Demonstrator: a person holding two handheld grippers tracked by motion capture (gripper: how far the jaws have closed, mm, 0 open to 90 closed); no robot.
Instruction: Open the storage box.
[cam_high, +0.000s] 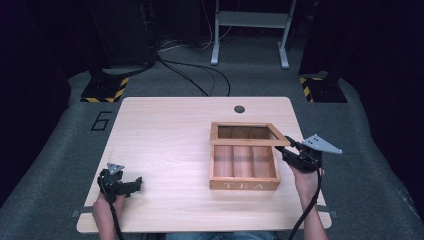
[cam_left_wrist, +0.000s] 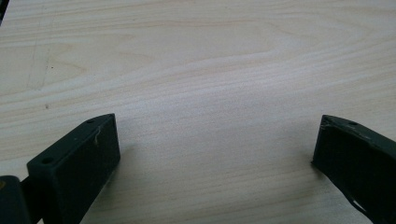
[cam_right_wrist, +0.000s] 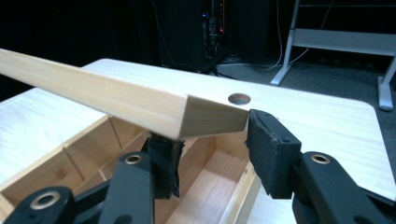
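A wooden tea box (cam_high: 244, 185) with several compartments stands right of the table's middle. Its frame lid (cam_high: 247, 142) is hinged at the back and held partly raised above the box. My right gripper (cam_high: 288, 148) is at the lid's front right corner. In the right gripper view the lid (cam_right_wrist: 116, 98) crosses the picture, and my right gripper (cam_right_wrist: 212, 135) is shut on its corner. One pad (cam_right_wrist: 268, 144) touches the end face; the other finger's tip is hidden behind the rail. My left gripper (cam_high: 134, 184) rests open on bare table (cam_left_wrist: 201, 70) at the front left, nothing between its jaws (cam_left_wrist: 215, 154).
The light wooden table (cam_high: 165, 145) has a round cable hole (cam_high: 239, 109) near its far edge. Behind the table, cables lie on the grey floor, with a metal stand (cam_high: 250, 20) and hazard-striped bases (cam_high: 105, 90) around them.
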